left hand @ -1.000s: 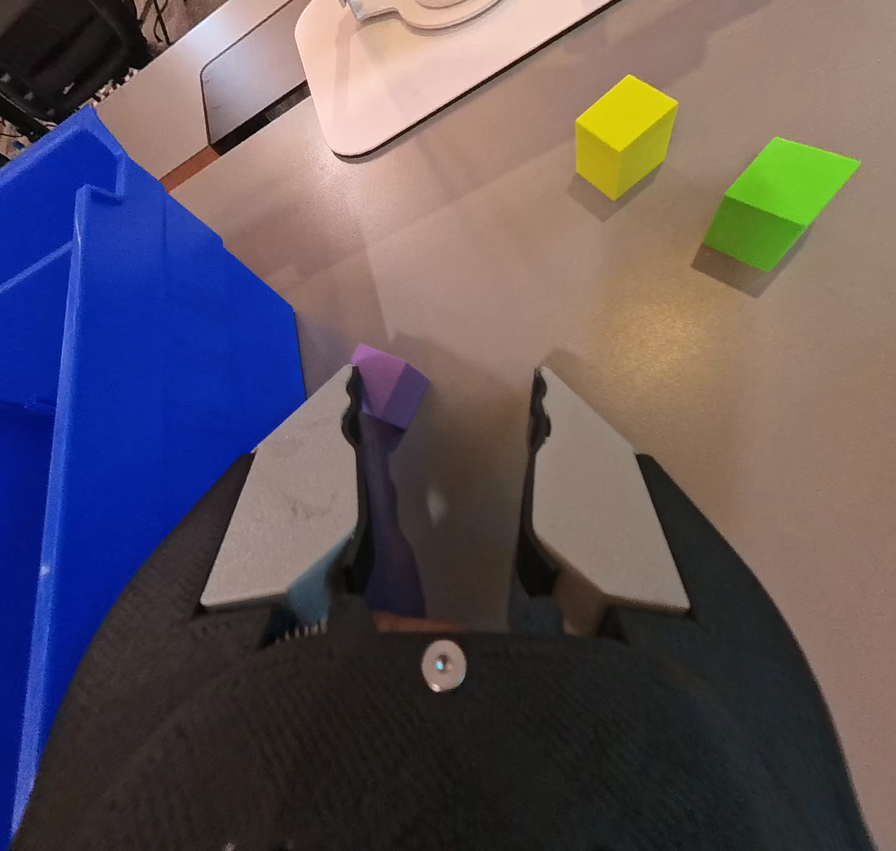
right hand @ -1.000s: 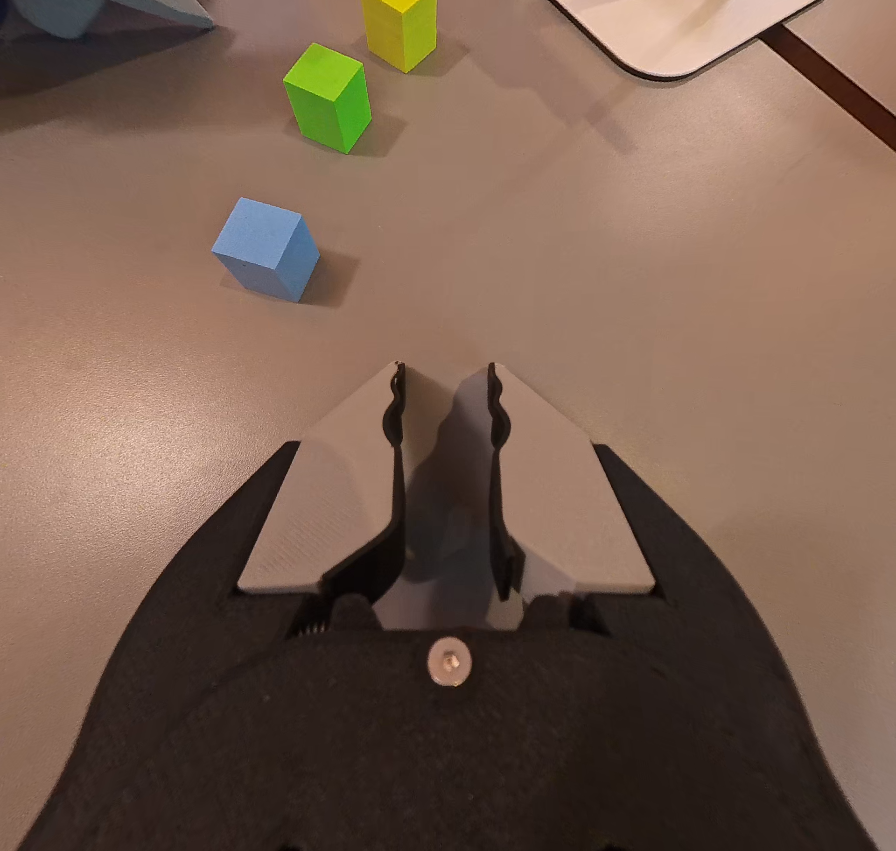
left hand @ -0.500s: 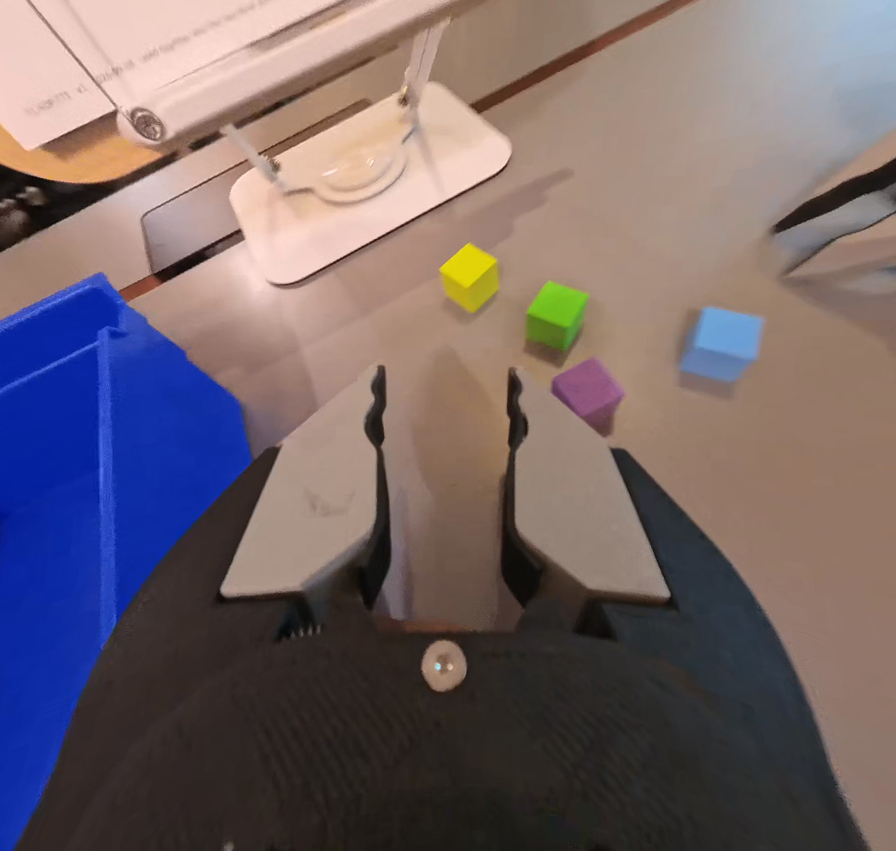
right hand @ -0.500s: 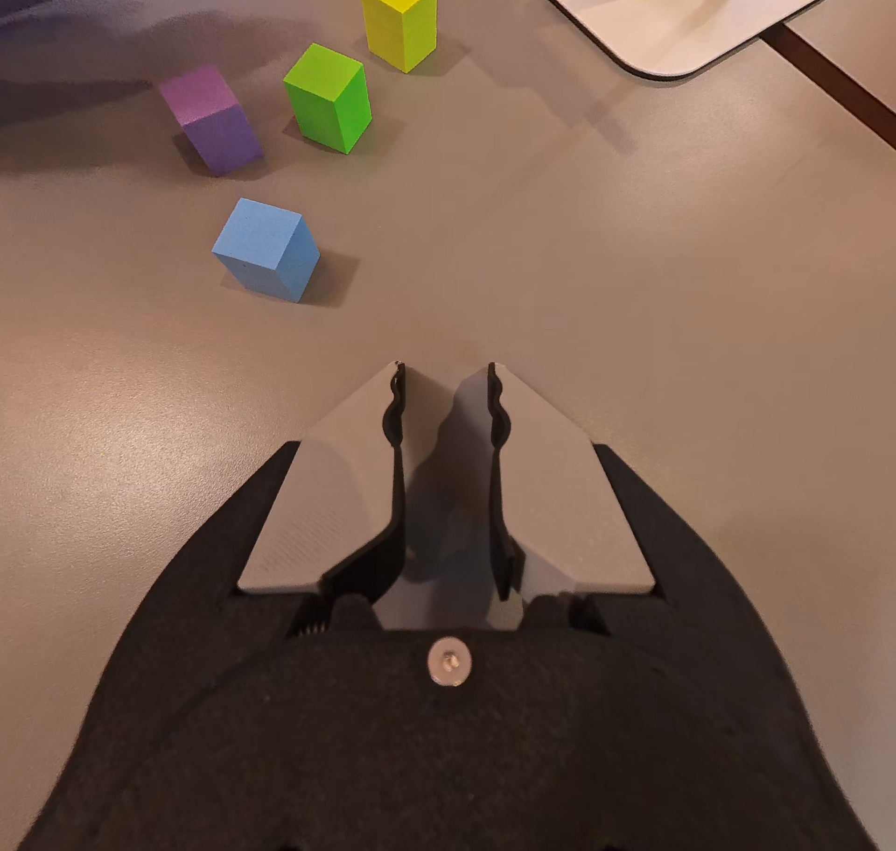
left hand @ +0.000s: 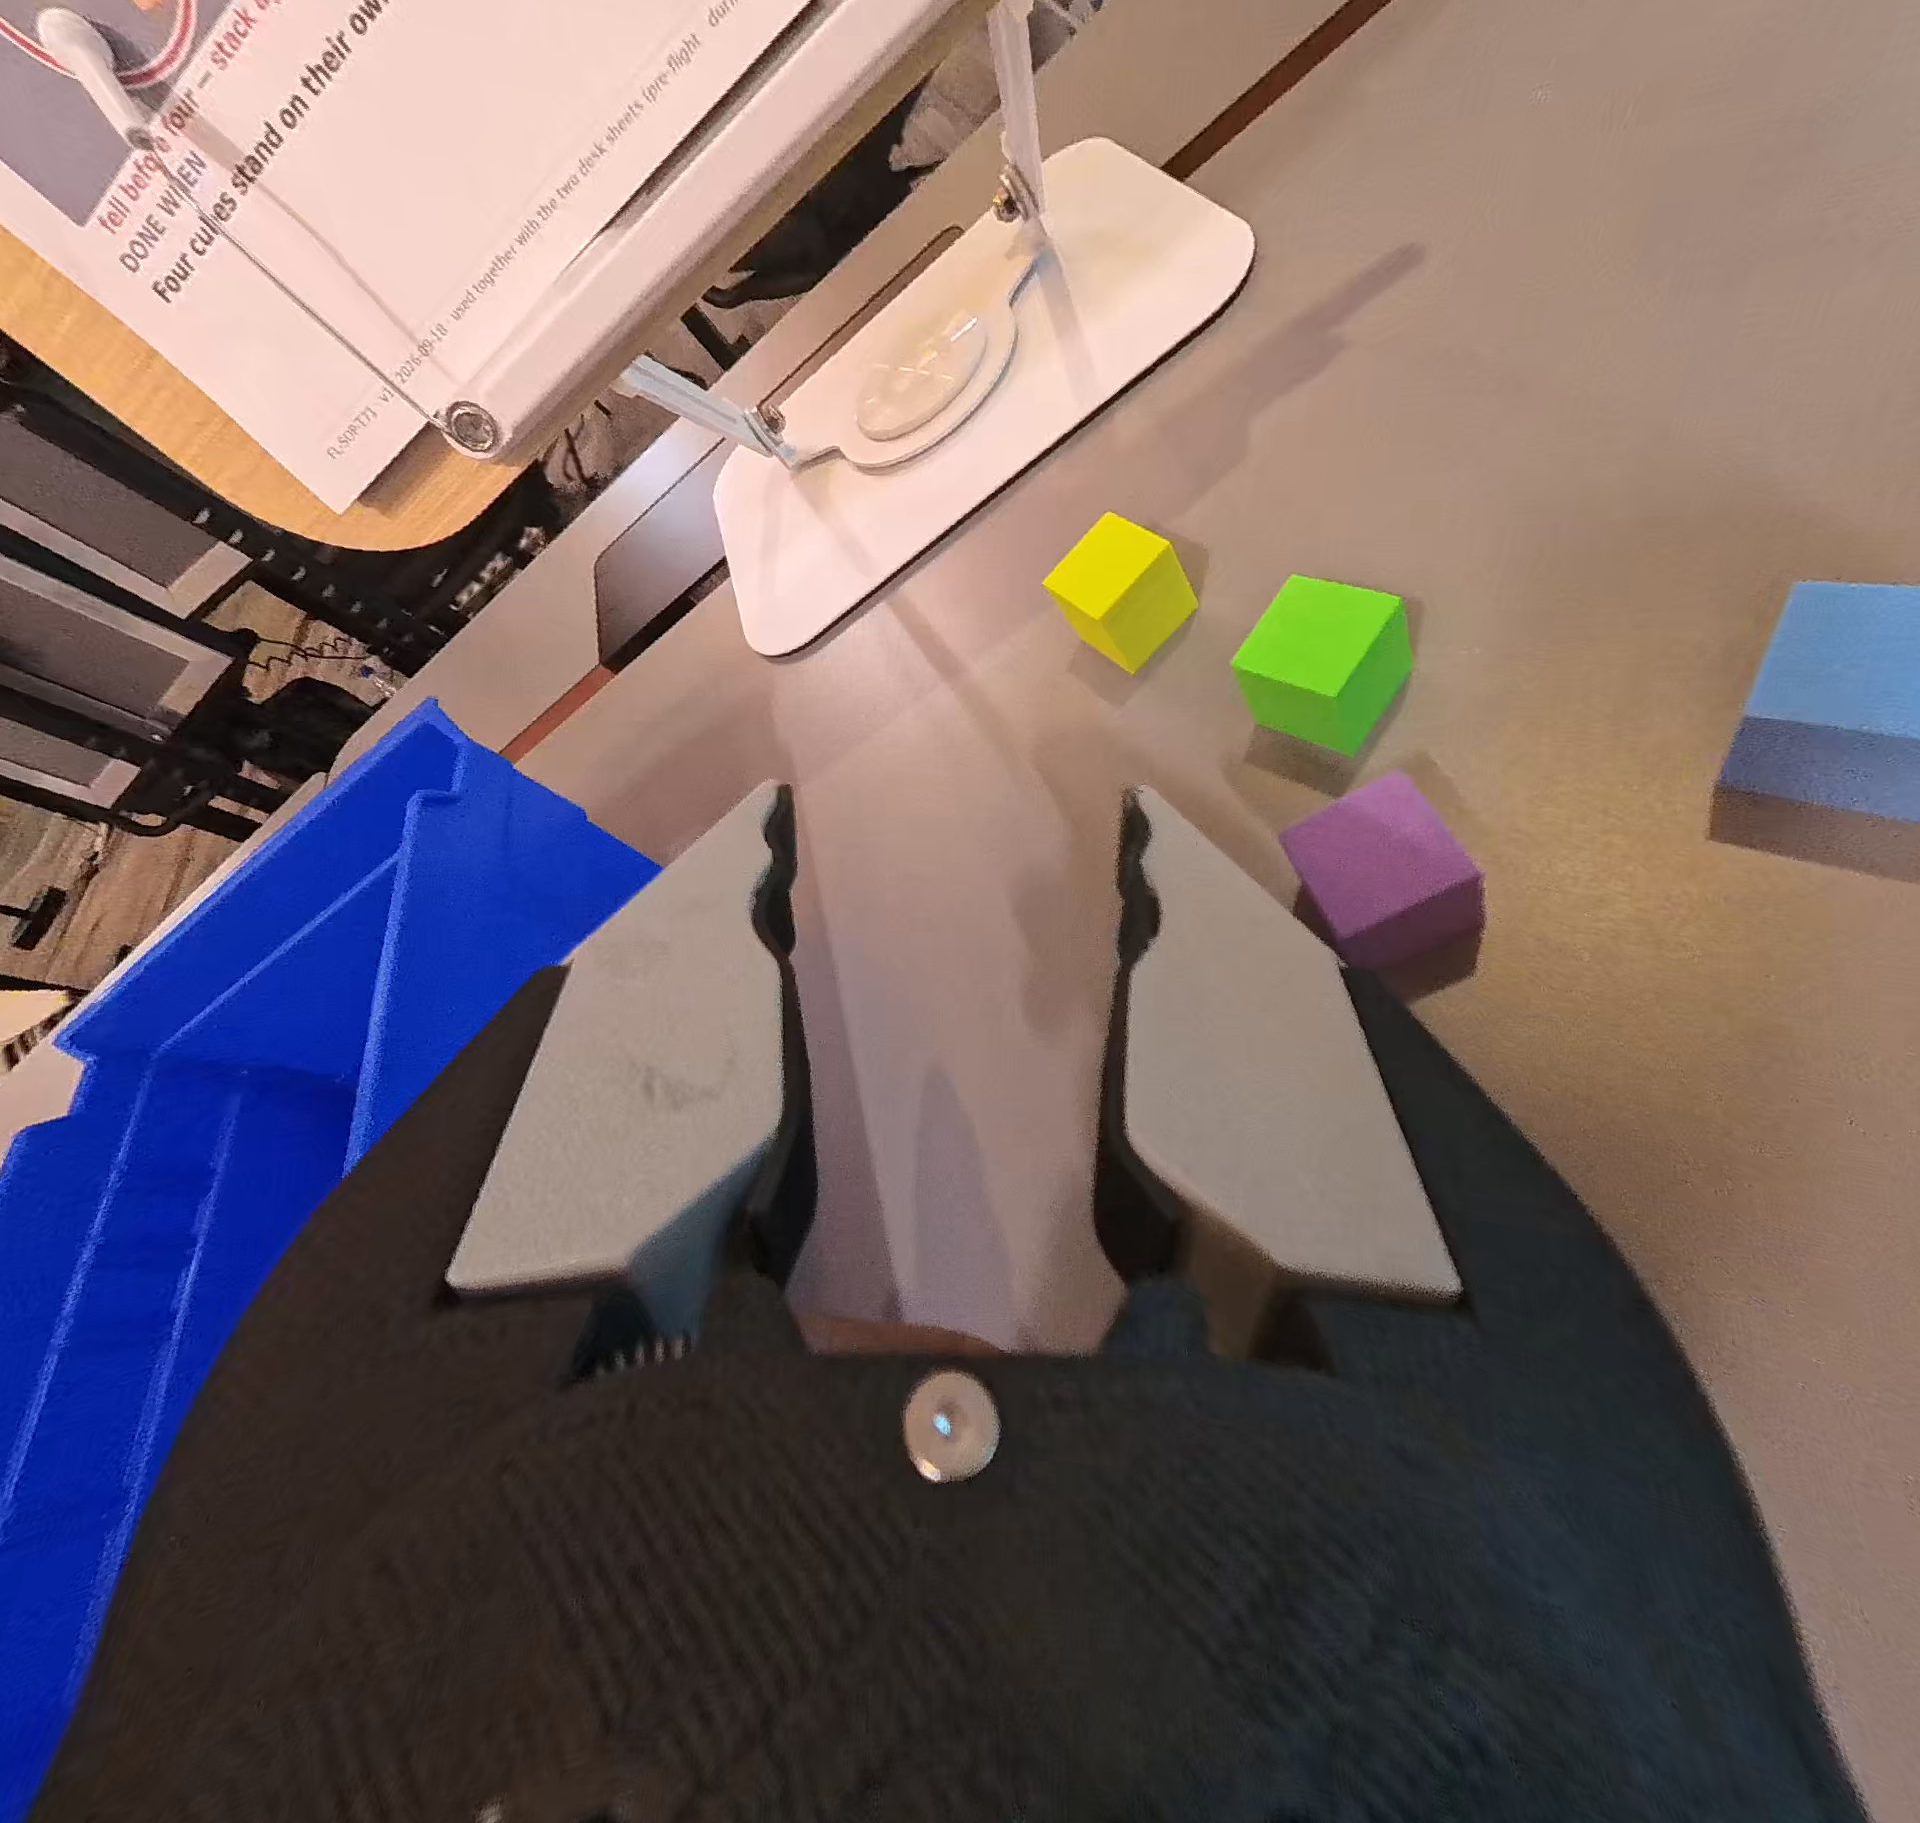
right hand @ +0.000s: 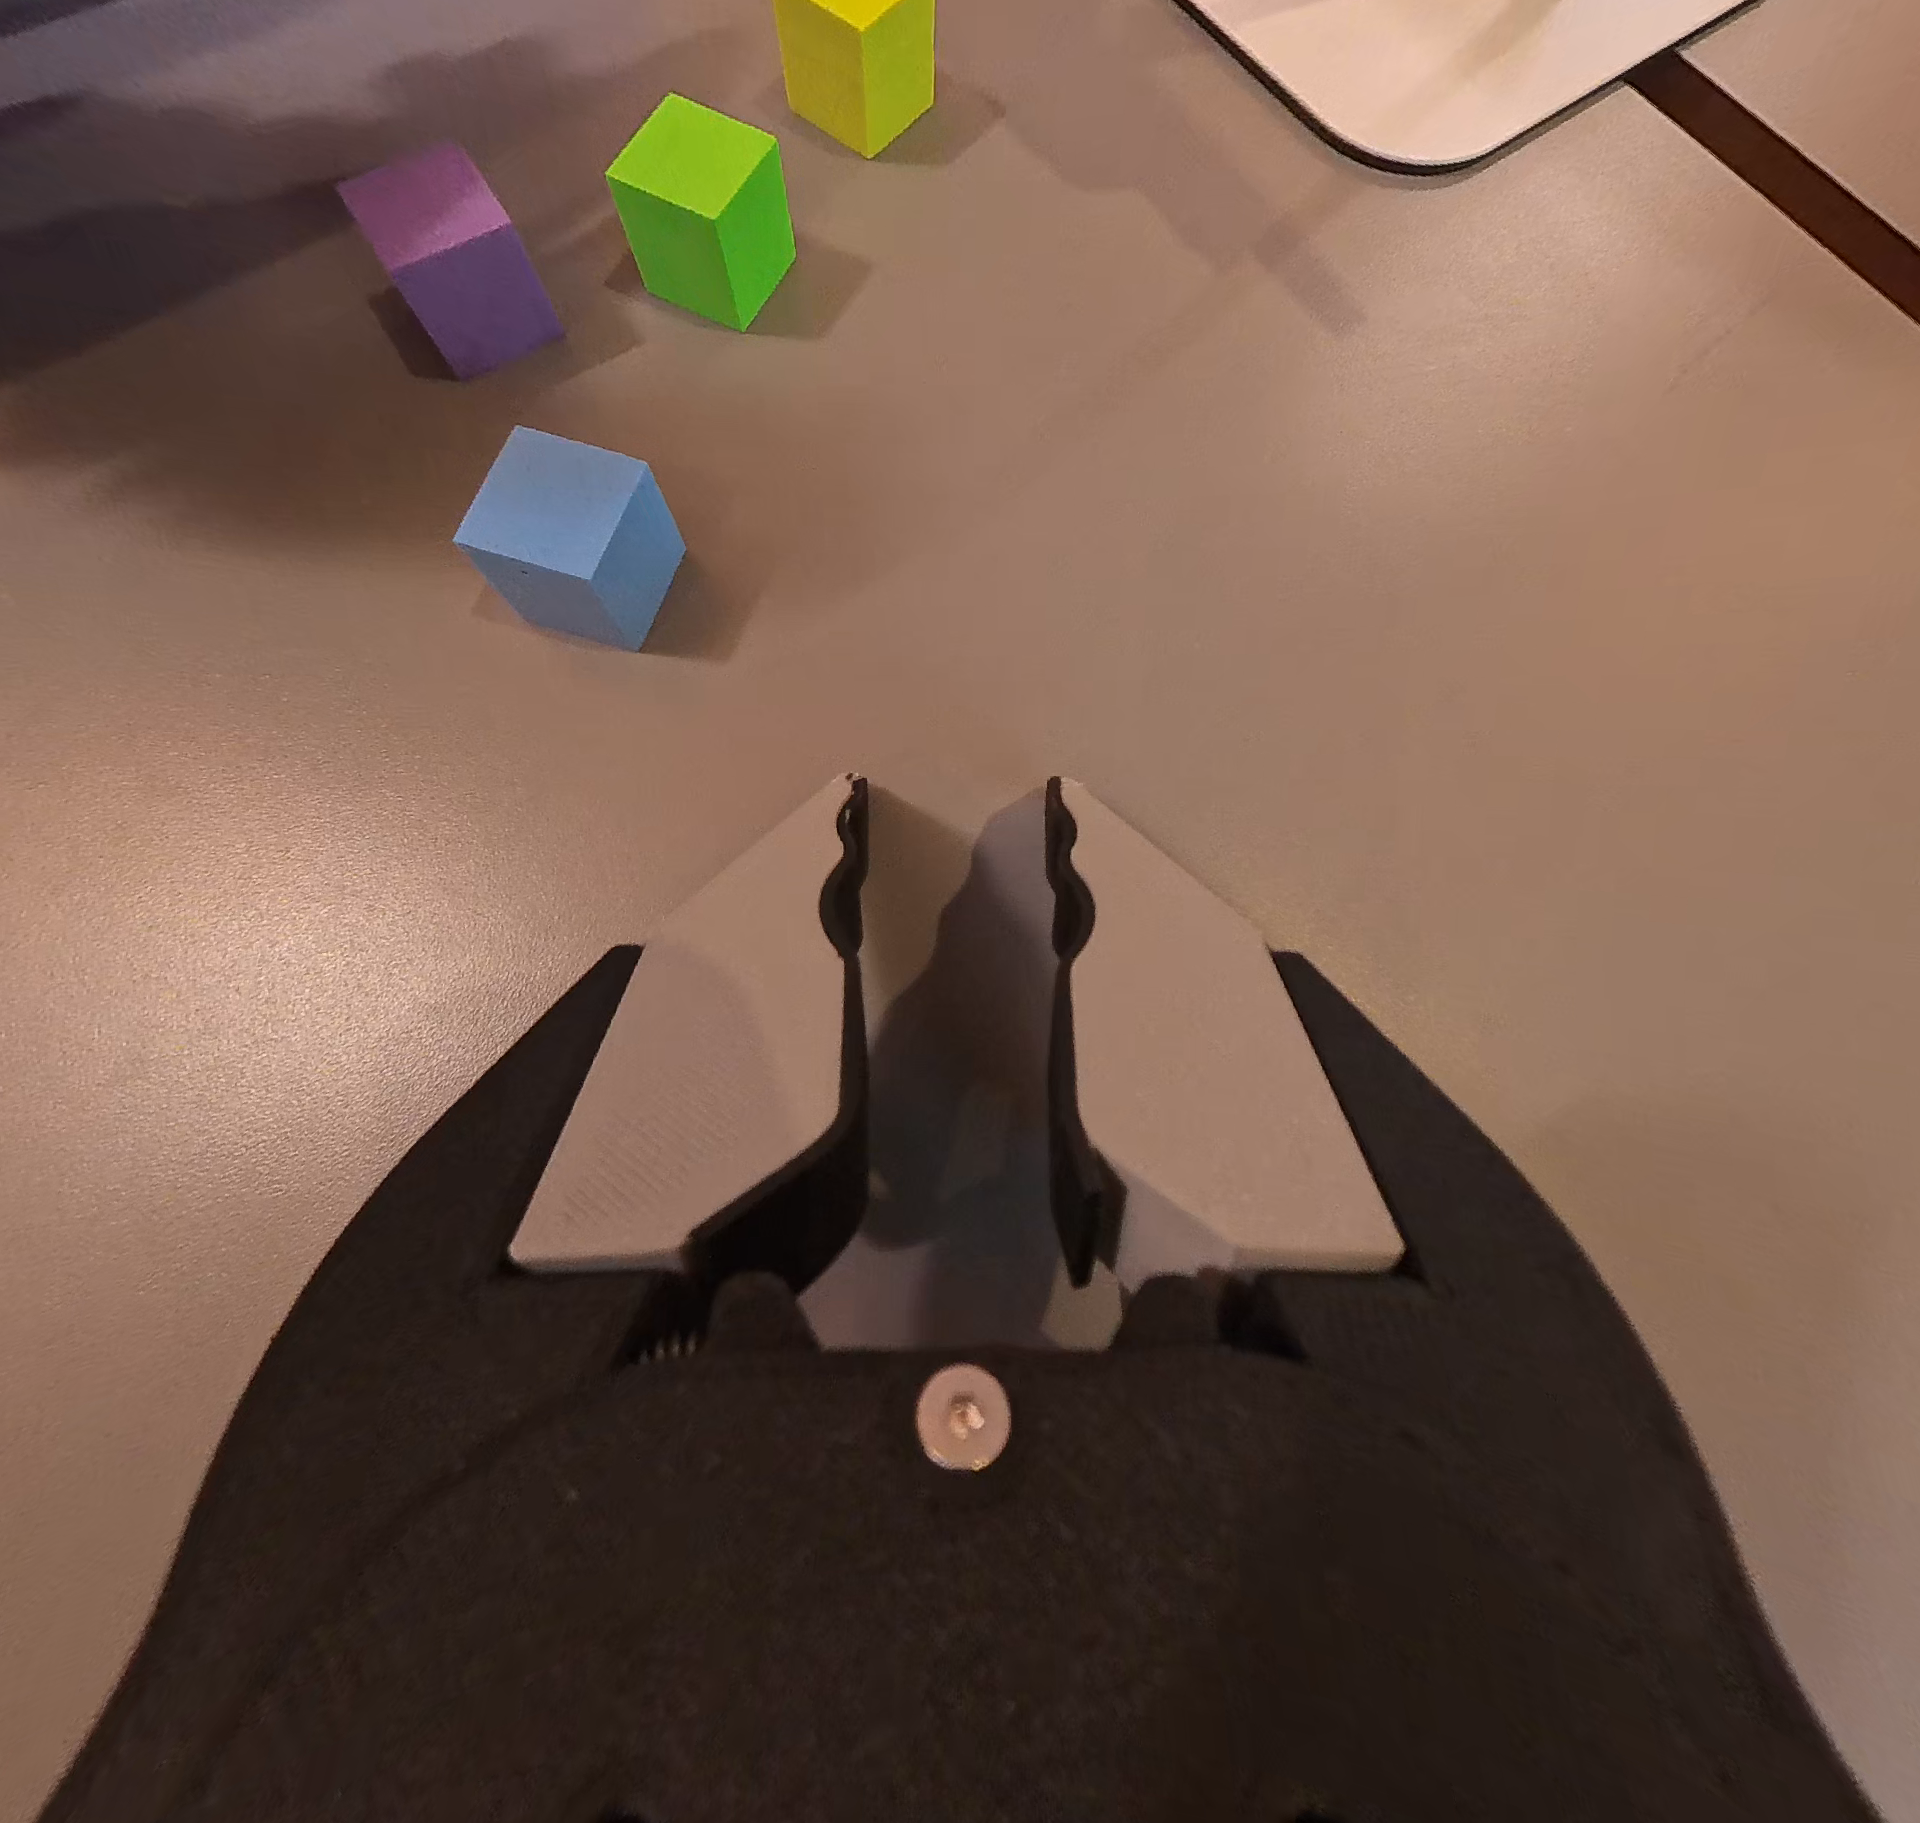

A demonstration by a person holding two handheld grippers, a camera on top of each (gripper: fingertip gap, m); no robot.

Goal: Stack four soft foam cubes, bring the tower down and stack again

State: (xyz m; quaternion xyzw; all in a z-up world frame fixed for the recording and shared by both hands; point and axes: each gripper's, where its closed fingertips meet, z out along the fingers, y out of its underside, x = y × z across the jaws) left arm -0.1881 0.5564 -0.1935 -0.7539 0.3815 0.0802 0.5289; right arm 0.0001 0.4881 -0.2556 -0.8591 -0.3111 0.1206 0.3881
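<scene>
Four foam cubes lie apart on the grey table, none stacked. In the left wrist view the yellow cube and green cube sit ahead to the right, the purple cube lies just right of my right fingertip, and the blue cube is at the right edge. My left gripper is open and empty above the table. In the right wrist view the yellow cube, green cube, purple cube and blue cube lie ahead to the left. My right gripper is open and empty.
A blue plastic bin stands close on the left of my left gripper. A white document stand holding a printed sheet rests on the table behind the cubes; its base also shows in the right wrist view.
My left gripper let go of the purple cube, which now lies on the table beside the green one, then lifted and drew back. The right gripper has not moved.
</scene>
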